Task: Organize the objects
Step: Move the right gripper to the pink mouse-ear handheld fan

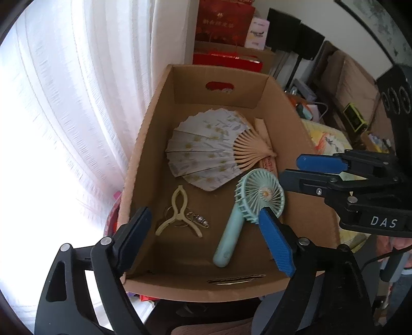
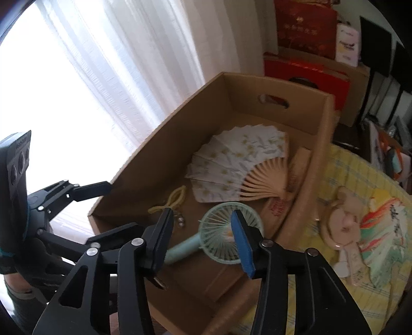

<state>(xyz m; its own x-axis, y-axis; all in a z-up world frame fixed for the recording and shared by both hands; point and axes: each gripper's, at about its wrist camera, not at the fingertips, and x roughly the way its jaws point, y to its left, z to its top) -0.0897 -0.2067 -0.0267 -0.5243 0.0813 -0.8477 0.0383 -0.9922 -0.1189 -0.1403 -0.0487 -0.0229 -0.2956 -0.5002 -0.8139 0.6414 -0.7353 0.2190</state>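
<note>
An open cardboard box (image 1: 144, 144) (image 2: 322, 144) holds a spread white floral folding fan (image 1: 206, 149) (image 2: 239, 165), a teal handheld fan (image 1: 257, 198) (image 2: 219, 232), a cream hair clip (image 1: 177, 211) (image 2: 175, 198) and a key ring (image 1: 198, 220). My left gripper (image 1: 206, 239) (image 2: 121, 206) hangs open over the box's near end, above the clip and the fan's handle, holding nothing. My right gripper (image 2: 202, 242) (image 1: 291, 168) is open above the teal fan's head, its pads clear of it. On the yellow quilt to the box's right lie a pink handheld fan (image 2: 342, 226) and a painted folding fan (image 2: 386, 226).
A white curtain (image 1: 64, 116) hangs left of the box. Red gift bags (image 1: 224, 23) and boxes stand behind it. A tan folded item (image 2: 298, 167) lies against the box's right wall. Cluttered shelves (image 1: 355, 98) fill the far right.
</note>
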